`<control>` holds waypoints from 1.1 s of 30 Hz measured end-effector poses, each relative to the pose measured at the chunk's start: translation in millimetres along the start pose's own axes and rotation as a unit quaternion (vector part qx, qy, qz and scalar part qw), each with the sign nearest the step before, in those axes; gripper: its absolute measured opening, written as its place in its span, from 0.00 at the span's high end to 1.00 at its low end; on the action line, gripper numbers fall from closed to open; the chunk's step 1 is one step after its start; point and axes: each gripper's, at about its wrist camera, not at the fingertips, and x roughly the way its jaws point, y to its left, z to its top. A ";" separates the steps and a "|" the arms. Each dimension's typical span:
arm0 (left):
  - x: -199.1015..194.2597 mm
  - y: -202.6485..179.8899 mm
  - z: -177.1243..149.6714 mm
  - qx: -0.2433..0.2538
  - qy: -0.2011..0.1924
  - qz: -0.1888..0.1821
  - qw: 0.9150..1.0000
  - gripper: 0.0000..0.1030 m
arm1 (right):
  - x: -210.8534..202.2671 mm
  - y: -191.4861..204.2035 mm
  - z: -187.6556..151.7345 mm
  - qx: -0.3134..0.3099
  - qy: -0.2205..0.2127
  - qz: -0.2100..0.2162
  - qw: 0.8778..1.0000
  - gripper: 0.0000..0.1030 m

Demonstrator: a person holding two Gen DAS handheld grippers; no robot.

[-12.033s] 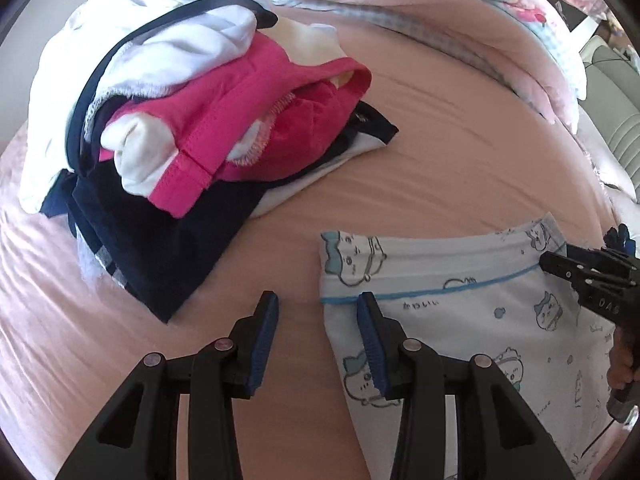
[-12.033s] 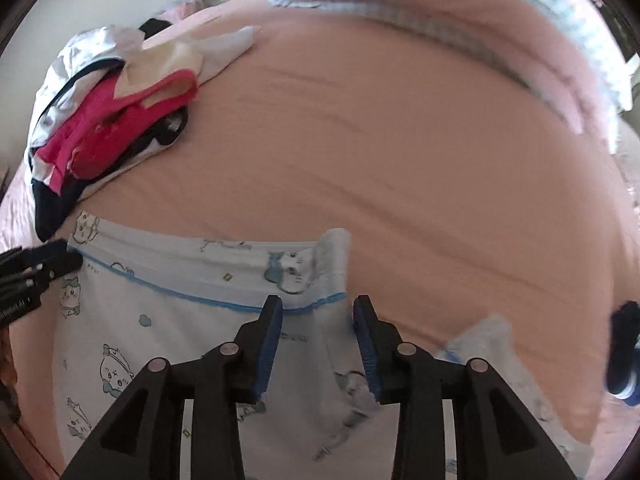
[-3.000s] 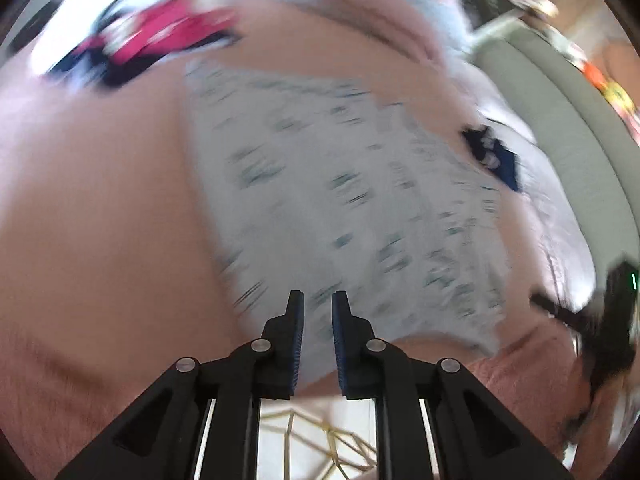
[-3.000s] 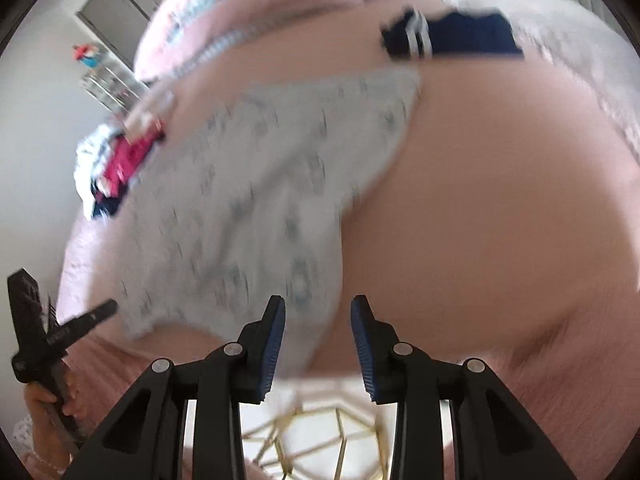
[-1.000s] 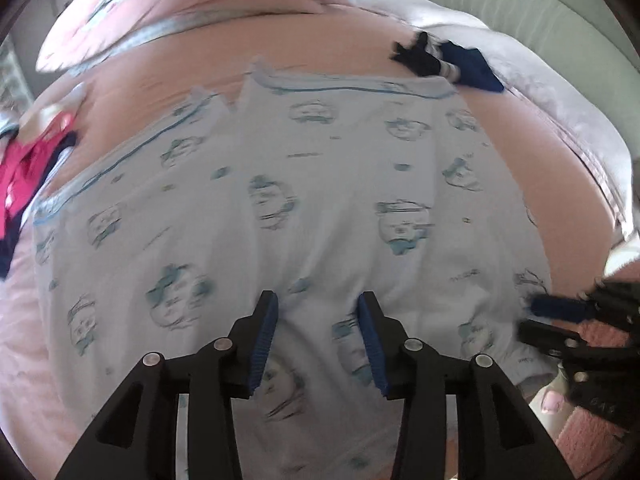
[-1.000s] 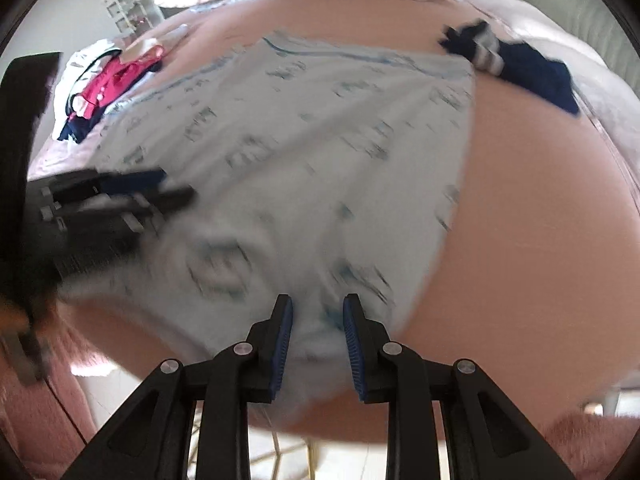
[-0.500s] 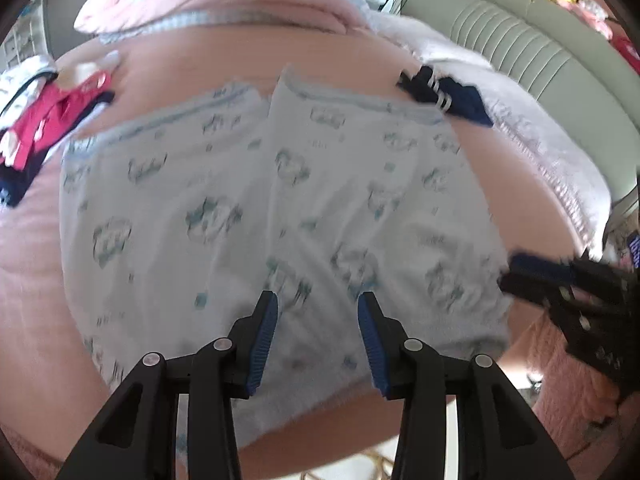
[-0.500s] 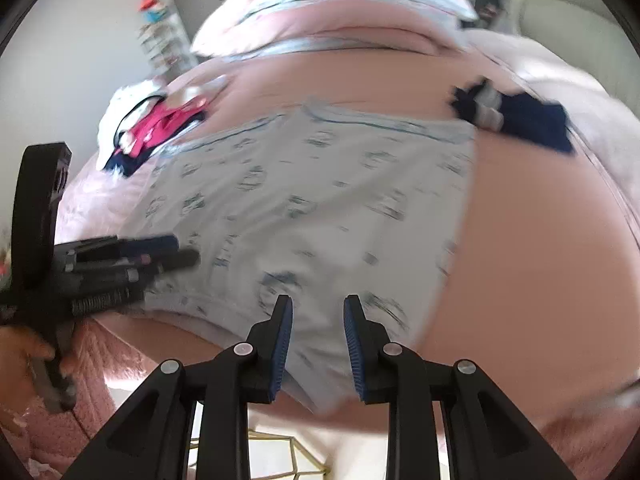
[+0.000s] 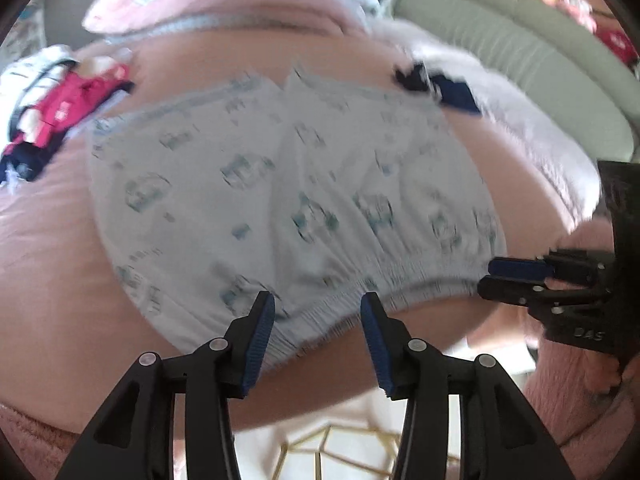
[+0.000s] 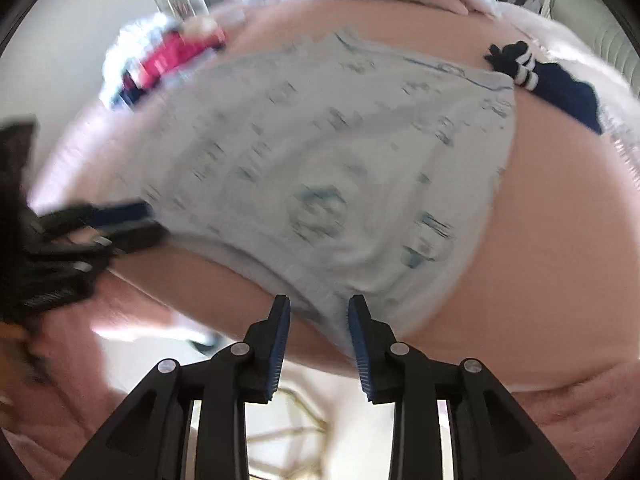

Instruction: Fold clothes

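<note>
Left wrist view: the left gripper [image 9: 318, 304] is opening, nothing held, above the printed shorts' [image 9: 288, 200] gathered waistband. The right gripper [image 10: 318, 308] is opening too, empty, at that hem. The shorts lie flat on the pink bed [image 9: 48, 240], legs pointing toward the clothes pile [image 9: 60, 108] and navy sock [image 10: 560, 84].

Pink bed [image 9: 48, 240], grey-green sofa [image 9: 520, 60], patterned floor [image 9: 332, 448].

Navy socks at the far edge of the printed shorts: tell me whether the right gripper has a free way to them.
Probably yes. The navy socks lie uncovered on the pink sheet. The right gripper, its jaws opening and empty, would only pass over the flat printed shorts; nothing stands between.
</note>
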 end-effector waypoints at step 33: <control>12.3 -5.1 -23.2 0.050 -0.004 -0.008 0.999 0.96 | 1.5 25.4 -7.7 -0.077 -0.003 -0.030 0.997 1.00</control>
